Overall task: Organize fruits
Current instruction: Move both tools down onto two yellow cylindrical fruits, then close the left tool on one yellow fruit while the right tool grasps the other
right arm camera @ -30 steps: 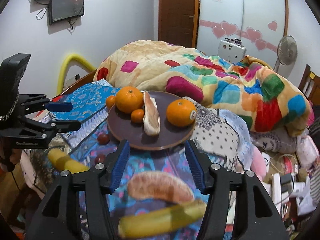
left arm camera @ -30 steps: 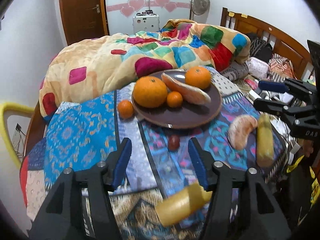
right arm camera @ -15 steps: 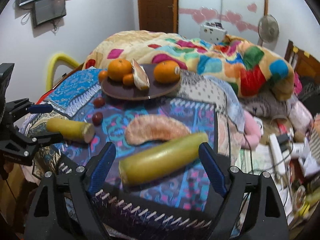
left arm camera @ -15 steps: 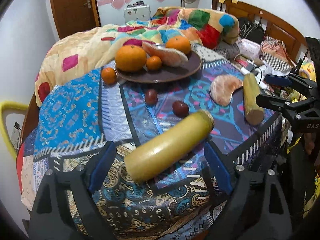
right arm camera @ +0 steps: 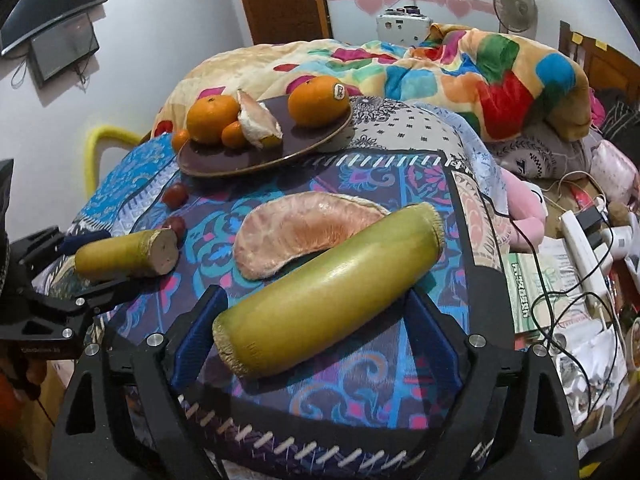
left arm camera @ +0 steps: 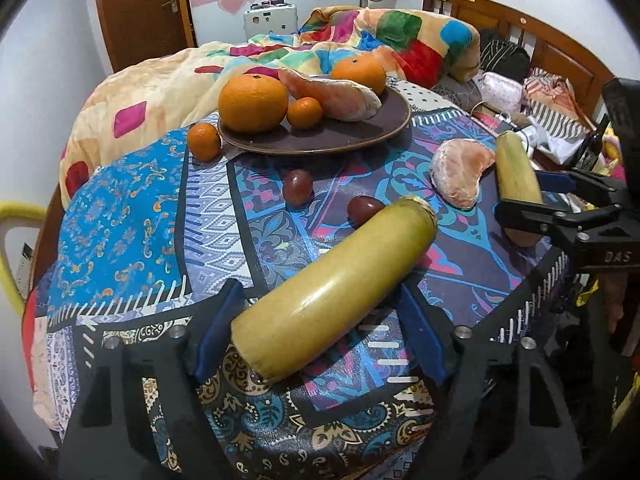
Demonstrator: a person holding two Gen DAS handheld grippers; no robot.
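Fruit partly sorted: plate (left arm camera: pixel 372 136) half filled, much left on the desk.
Your left claw (left arm camera: pixel 320 336) and right claw (right arm camera: pixel 316 330) each gape wide around a yellow-green stalk (left arm camera: pixel 332 292), (right arm camera: pixel 332 288); a pomelo segment (right arm camera: pixel 296 232) and small fruits await.

In the left wrist view, the near end of the yellow-green stalk (left arm camera: pixel 332 292) covered part of the left gripper (left arm camera: pixel 320 332), so contact between its blue pads and the stalk could not be told. The right gripper (left arm camera: pixel 560 208) hid the lower part of the second stalk (left arm camera: pixel 516 168) there. In the right wrist view, the left gripper's body was cut off by the left edge.
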